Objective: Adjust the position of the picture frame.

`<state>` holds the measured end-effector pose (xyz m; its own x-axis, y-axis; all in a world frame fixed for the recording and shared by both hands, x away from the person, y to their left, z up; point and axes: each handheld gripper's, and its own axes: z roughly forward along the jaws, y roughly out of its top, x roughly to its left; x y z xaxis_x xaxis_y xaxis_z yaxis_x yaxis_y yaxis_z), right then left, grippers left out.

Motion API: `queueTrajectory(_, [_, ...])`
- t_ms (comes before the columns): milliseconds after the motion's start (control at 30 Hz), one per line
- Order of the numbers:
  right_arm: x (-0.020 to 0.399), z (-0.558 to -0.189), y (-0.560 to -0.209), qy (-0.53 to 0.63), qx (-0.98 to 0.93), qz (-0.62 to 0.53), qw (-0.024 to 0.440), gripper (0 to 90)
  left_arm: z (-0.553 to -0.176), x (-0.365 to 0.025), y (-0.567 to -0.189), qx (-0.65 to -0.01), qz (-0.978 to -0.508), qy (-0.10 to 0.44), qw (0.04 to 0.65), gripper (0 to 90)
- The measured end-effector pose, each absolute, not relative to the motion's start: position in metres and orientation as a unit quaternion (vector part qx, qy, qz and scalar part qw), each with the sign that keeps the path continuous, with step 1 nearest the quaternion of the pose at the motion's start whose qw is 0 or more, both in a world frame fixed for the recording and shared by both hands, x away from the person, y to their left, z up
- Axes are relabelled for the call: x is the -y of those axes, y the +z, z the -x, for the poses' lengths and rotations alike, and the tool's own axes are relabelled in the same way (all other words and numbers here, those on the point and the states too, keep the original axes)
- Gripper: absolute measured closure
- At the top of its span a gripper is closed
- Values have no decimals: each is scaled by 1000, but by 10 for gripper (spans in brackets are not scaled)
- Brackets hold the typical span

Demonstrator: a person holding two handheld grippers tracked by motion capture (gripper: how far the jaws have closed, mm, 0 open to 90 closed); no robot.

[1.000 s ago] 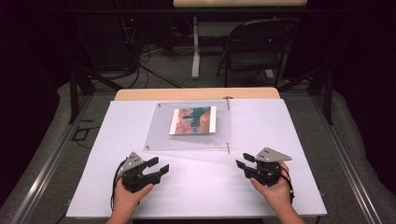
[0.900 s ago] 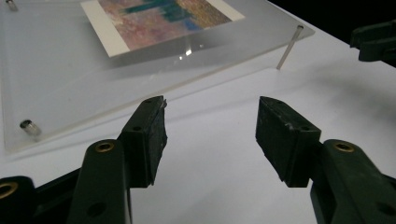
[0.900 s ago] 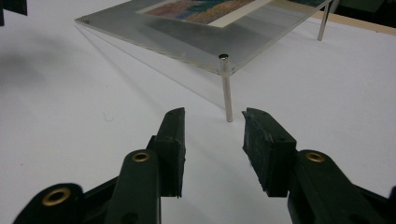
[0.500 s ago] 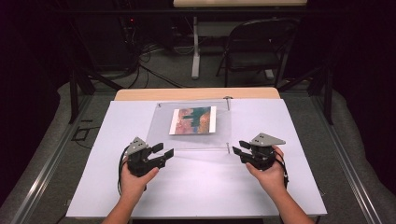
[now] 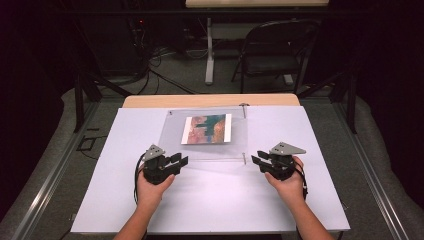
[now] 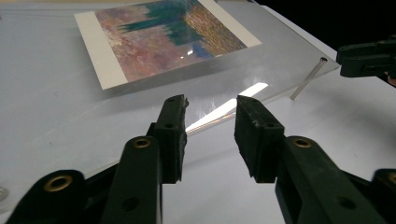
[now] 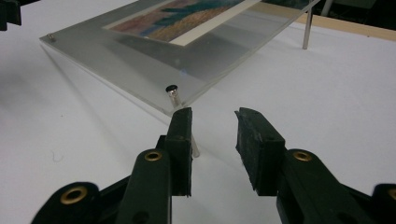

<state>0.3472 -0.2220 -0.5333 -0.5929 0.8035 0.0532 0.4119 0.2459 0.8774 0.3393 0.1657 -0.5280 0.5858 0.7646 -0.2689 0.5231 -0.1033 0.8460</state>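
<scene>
With the clear acrylic photo frame (image 5: 207,135) at the counter's (image 5: 125,200) far middle, the left gripper (image 5: 176,161) and right gripper (image 5: 259,161), jaws just narrowing but gripping nothing, could skid off its slick near corners.

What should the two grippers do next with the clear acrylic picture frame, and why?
Probably ease both forward onto the acrylic frame's near corners. The left gripper and right gripper flank its near edge, jaws just narrowed yet empty, the right beside a metal corner pin.
</scene>
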Motion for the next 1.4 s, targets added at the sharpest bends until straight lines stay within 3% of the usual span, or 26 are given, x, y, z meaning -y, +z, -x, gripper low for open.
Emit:
queueTrajectory(700, [192,-358,-557,440,-795,-369,195,722,-328,-168,-534,-442,-749,129,477,856])
queueTrajectory(1267, [191,-375,-564,448,-793,-377,168,805,-326,-168,-543,-451,-760,120,452,899])
queueTrajectory(1400, [187,-372,-561,434,-804,-360,191,831,-327,-167,-544,-453,-762,115,448,899])
